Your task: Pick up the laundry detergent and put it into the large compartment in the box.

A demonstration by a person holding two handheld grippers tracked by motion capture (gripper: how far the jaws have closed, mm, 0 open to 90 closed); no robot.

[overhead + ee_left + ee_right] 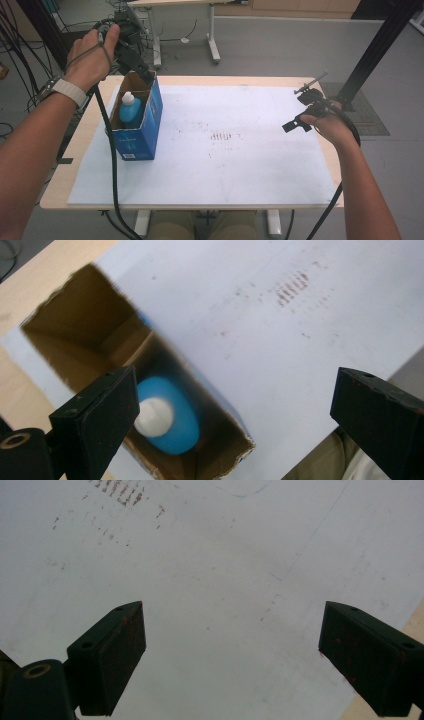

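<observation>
From the high view, the bottle (130,108) stood upright inside the open box (137,120), with the left gripper (137,65) poised above its far rim. The left gripper view showed jaws spread wide and empty over the cap (155,416), likely lining up to reach in. The right gripper (232,655) gaped empty over the bare mat (225,555), well aside.

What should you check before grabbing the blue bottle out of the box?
1. Left gripper open: ok, jaws wide apart.
2. Left gripper over the box: ok, above its open top.
3. Blue bottle upright, white cap up: ok.
4. Box top unblocked: ok.
5. Right gripper out of the way: ok, open over the white mat.
6. Bottle loose in box: cannot tell.
</observation>
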